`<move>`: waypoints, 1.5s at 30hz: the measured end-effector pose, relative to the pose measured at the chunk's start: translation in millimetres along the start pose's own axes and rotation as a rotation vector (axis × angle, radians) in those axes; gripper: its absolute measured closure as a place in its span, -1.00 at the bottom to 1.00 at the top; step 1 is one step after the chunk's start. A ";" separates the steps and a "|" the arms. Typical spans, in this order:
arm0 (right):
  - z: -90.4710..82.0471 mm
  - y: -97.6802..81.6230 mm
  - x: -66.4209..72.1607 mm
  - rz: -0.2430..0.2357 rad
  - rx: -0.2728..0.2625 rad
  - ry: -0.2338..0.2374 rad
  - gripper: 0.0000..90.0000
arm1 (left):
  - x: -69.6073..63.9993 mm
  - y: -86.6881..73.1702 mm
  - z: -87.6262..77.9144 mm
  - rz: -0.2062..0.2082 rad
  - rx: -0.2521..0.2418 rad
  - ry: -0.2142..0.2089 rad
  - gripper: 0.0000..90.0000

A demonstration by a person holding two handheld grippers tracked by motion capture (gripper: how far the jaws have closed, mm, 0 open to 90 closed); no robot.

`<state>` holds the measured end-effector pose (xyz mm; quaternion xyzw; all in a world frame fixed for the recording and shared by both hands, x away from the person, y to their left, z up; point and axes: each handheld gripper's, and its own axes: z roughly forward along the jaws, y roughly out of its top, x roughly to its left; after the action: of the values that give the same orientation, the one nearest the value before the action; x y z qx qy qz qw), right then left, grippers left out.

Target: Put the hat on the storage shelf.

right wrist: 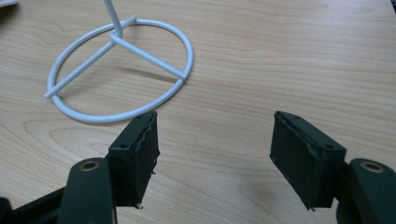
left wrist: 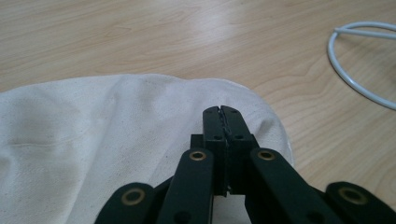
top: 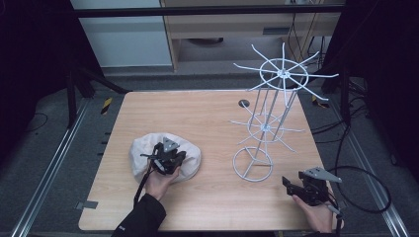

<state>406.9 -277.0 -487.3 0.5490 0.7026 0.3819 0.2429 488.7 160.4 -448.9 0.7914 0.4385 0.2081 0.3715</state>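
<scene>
Left gripper [top: 167, 157] sits on the cream cloth hat [top: 143, 150] at the left-front part of the worktop [top: 207, 123]; in the left gripper view its fingers [left wrist: 219, 122] are clenched together right over the fabric near the hat's edge, and whether any cloth is actually pinched between them can't be told from here. Step in hand looks like the pickup of the hat, probably to hang it on the white wire rack [top: 269, 106] standing toward the right of the worktop. Right gripper [top: 291, 185] rests at the front right corner, just beside the rack's round base ring [right wrist: 119, 77], fingers [right wrist: 135, 156] released and spread wide with nothing between them. Next move calls for lifting the hat clear without it slipping, then carrying it across to one of the prongs; the right gripper may need to steady the rack or help spread the hat. In the way: the lower ring of prongs sticks out toward the hat side, and the rack looks light, so a snag could tip it. Small dark round spot [top: 243, 103] behind the rack, well apart from the work.
</scene>
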 end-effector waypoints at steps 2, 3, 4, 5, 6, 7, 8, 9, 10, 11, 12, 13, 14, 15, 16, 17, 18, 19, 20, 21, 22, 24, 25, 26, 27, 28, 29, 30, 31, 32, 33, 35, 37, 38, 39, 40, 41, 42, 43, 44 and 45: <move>0.2 -0.1 -0.2 -0.002 0.001 0.001 -0.28 | -2.0 -2.1 -1.7 0.008 -0.001 -0.004 1.00; 0.2 -0.1 -0.2 -0.002 0.001 0.001 -0.28 | -3.6 -3.8 -3.3 0.008 -0.001 -0.010 1.00; 0.4 -0.5 -0.6 -0.001 0.003 -0.001 -0.28 | -5.4 -7.0 -6.7 0.019 0.003 -0.024 1.00; 0.4 -0.5 -0.6 -0.001 0.003 -0.001 -0.28 | -5.4 -7.0 -6.7 0.019 0.003 -0.024 1.00; 0.5 -0.7 -1.2 -0.005 0.000 -0.004 -0.28 | -7.0 -9.8 -10.3 0.019 0.001 -0.038 1.00; 0.5 -0.7 -1.2 -0.005 0.000 -0.004 -0.28 | -7.0 -9.8 -10.3 0.019 0.001 -0.038 1.00; 0.1 -0.7 -1.2 -0.004 0.000 -0.005 -0.28 | -9.0 -12.1 -13.4 0.024 -0.001 -0.049 1.00; -0.1 -0.7 -1.2 -0.003 -0.002 -0.005 -0.28 | -10.4 -13.2 -14.8 0.030 -0.001 -0.052 1.00; -0.8 -0.5 -0.4 0.008 0.000 0.001 -0.28 | -11.8 -14.1 -16.1 0.034 0.000 -0.055 1.00; -0.7 -0.7 -0.7 0.003 -0.002 -0.001 -0.28 | -13.4 -14.9 -17.3 0.038 -0.001 -0.059 1.00; -0.7 -0.7 -0.7 0.003 -0.002 -0.001 -0.28 | -13.4 -14.9 -17.3 0.038 -0.001 -0.059 1.00; -0.6 -0.8 -0.9 0.002 -0.002 0.000 -0.28 | -16.7 -16.3 -19.3 0.051 0.001 -0.065 1.00; -0.6 -0.8 -0.9 0.002 -0.002 0.000 -0.28 | -16.7 -16.3 -19.3 0.051 0.001 -0.065 1.00; -0.5 -0.9 -1.0 0.002 -0.002 0.000 -0.28 | -19.7 -18.0 -21.4 0.067 0.009 -0.064 1.00; -0.8 -1.0 -1.2 0.004 -0.003 -0.001 -0.28 | -22.9 -20.3 -23.5 0.090 0.008 -0.053 1.00; -0.8 -1.0 -1.2 0.004 -0.003 -0.001 -0.28 | -22.9 -20.3 -23.5 0.090 0.008 -0.053 1.00; -0.7 -1.0 -1.3 0.003 -0.003 -0.002 -0.28 | -24.7 -21.7 -25.8 0.100 0.004 -0.052 0.99; -0.6 -1.0 -1.2 0.004 -0.003 -0.002 -0.28 | -24.7 -21.7 -25.8 0.100 0.004 -0.052 0.99; -0.6 -1.0 -1.2 0.004 -0.003 -0.002 -0.28 | -25.1 -21.7 -26.9 0.100 0.000 -0.052 0.99; -0.6 -0.9 -1.2 0.003 -0.003 -0.002 -0.28 | -25.0 -21.0 -29.2 0.099 -0.010 -0.055 0.98; -0.6 -0.8 -1.2 0.000 -0.005 -0.004 -0.28 | -24.7 -20.0 -32.3 0.093 -0.022 -0.058 0.95; -1.5 -0.5 -1.3 0.005 -0.006 -0.002 -0.28 | -22.9 -17.7 -43.9 0.087 -0.054 -0.067 0.91; -1.5 -0.5 -1.7 0.003 -0.006 -0.003 -0.28 | -22.9 -17.7 -43.9 0.087 -0.054 -0.067 0.91; -1.5 -0.5 -1.7 0.003 -0.006 -0.003 -0.28 | -22.2 -17.2 -49.3 0.085 -0.067 -0.071 0.91; -1.4 -0.6 -1.7 0.007 -0.005 -0.003 -0.28 | -21.8 -17.1 -54.9 0.077 -0.079 -0.071 0.91; -1.4 -0.7 -1.9 0.007 -0.004 -0.004 -0.28 | -20.7 -17.3 -60.4 0.079 -0.091 -0.071 0.92; -1.1 -1.0 -2.8 0.003 -0.006 -0.007 -0.28 | -18.2 -19.3 -69.2 0.077 -0.103 -0.069 0.96; -1.2 -1.1 -3.0 0.004 -0.006 -0.008 -0.28 | -15.9 -21.9 -74.7 0.071 -0.103 -0.064 0.98; -1.2 -1.2 -3.2 0.000 -0.007 -0.011 -0.28 | -15.9 -21.9 -74.7 0.071 -0.103 -0.064 0.99; -1.3 -1.2 -3.3 0.001 -0.008 -0.011 -0.28 | -11.4 -27.1 -81.4 0.063 -0.101 -0.060 0.99; -1.3 -1.2 -3.3 0.001 -0.008 -0.011 -0.28 | -11.4 -27.1 -81.4 0.063 -0.101 -0.060 1.00; -1.1 -1.2 -3.2 0.000 -0.007 -0.012 -0.28 | -5.6 -34.7 -88.4 0.054 -0.091 -0.048 1.00; -0.9 -1.2 -2.6 0.001 -0.004 -0.009 -0.28 | 0.9 -44.3 -95.0 0.041 -0.081 -0.030 1.00; -1.2 -1.0 -1.9 0.004 -0.003 -0.007 -0.28 | 4.2 -50.0 -98.0 0.033 -0.072 -0.023 1.00; -1.3 -0.9 -2.0 0.001 -0.004 -0.006 -0.28 | 8.2 -58.0 -101.1 0.023 -0.056 -0.015 1.00; -1.4 -1.0 -1.9 0.001 -0.004 -0.007 -0.28 | 9.9 -61.3 -102.0 0.018 -0.048 -0.013 1.00; -1.4 -1.0 -1.9 0.002 -0.004 -0.007 -0.27 | 13.0 -66.4 -103.1 0.014 -0.033 -0.005 1.00; -1.5 -1.0 -1.8 0.003 -0.004 -0.007 -0.27 | 15.6 -70.0 -103.0 0.006 -0.020 0.003 1.00; -1.5 -1.1 -1.7 0.002 -0.004 -0.007 -0.27 | 15.6 -70.0 -103.0 0.006 -0.020 0.003 1.00; -1.5 -1.1 -1.6 0.003 -0.004 -0.007 -0.27 | 21.9 -76.3 -101.9 -0.012 0.006 0.017 1.00; -1.4 -1.2 -1.6 0.001 -0.005 -0.008 -0.27 | 25.0 -79.0 -100.7 -0.017 0.022 0.025 1.00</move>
<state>405.6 -279.0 -487.6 0.5503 0.7005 0.3815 0.2467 393.4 249.2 -445.5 0.7889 0.4522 0.2100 0.3593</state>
